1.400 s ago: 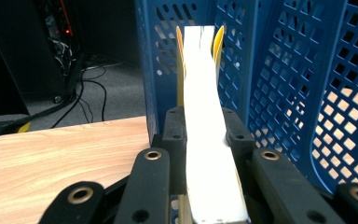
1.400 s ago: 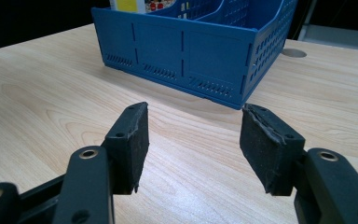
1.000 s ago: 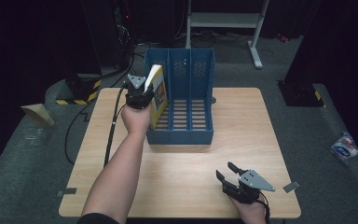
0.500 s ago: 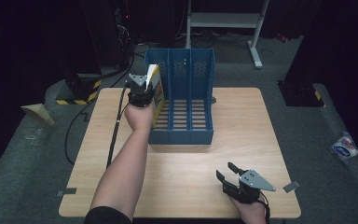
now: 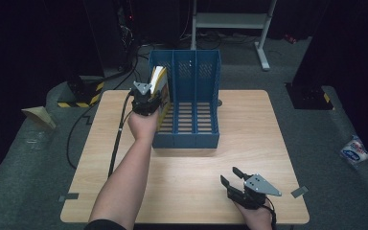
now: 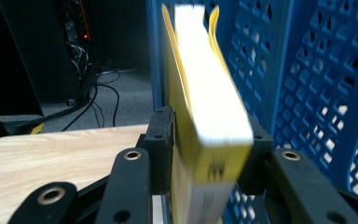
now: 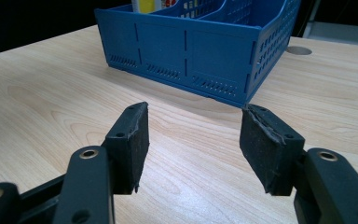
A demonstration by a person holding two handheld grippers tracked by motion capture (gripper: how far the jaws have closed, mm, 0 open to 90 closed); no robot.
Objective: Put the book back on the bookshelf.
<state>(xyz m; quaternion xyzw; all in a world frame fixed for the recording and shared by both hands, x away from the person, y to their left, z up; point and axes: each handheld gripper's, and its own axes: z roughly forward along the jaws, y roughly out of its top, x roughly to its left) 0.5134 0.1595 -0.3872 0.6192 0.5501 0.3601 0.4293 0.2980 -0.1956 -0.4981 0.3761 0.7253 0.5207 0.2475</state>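
Up in the centre-left of the high view we had the left hand-held gripper (image 5: 149, 98) right at the left end of the blue file rack (image 5: 191, 108), with the yellow book (image 5: 157, 82) standing on edge in the rack's leftmost slot, spine toward us. In the left gripper view that book (image 6: 205, 112) filled the middle of the frame between the two black jaws; those jaws had just been opening, and the book sat between them, the left pad just beside its cover, though we could not tell for certain whether the pads were pressing on it or had let go. The pages were blurred at the top, and the rack's perforated blue wall (image 6: 317, 93) ran down the right side of that frame. The person's left forearm stretched from the bottom edge up to the rack. Down at the lower right of the high view, the right hand-held gripper (image 5: 234, 181) rested low over the wooden table (image 5: 249, 124), well apart from the rack, with nothing in it. In the right gripper view we saw its pads (image 7: 130, 144) spread wide with bare table between them, and the rack (image 7: 186, 51) sat across the top of that frame.
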